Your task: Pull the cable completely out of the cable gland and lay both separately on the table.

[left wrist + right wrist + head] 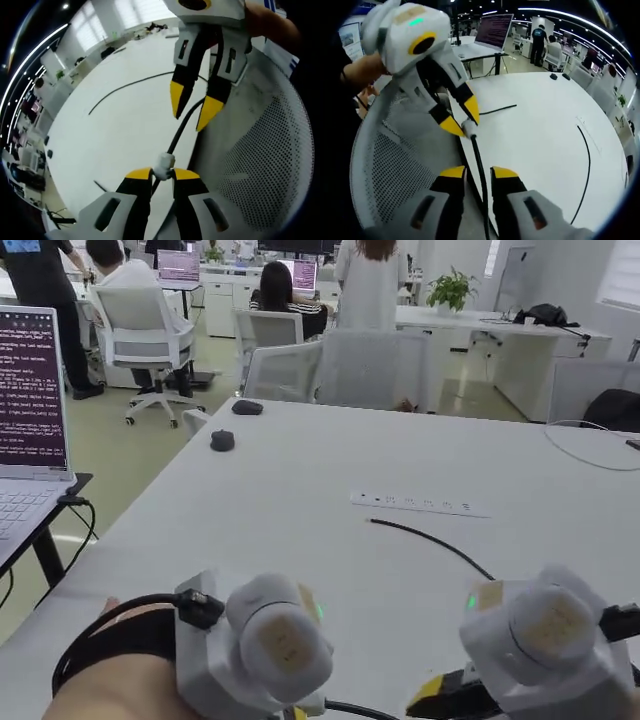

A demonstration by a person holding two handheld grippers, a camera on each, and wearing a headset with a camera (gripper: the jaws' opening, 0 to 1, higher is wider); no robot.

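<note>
My left gripper is shut on the small white cable gland, just past the table's near edge. A black cable leaves the gland and runs straight between the yellow tips of my right gripper, which faces the left one. In the right gripper view, the cable passes through my right gripper with a gap on both sides, so the jaws stand open around it. Beyond it, the left gripper holds the gland. More black cable lies in an arc on the white table.
A white power strip lies mid-table, with two dark mice toward the far left corner. A laptop stands on a side stand at left. A perforated white surface sits under the grippers. Office chairs and people are behind the table.
</note>
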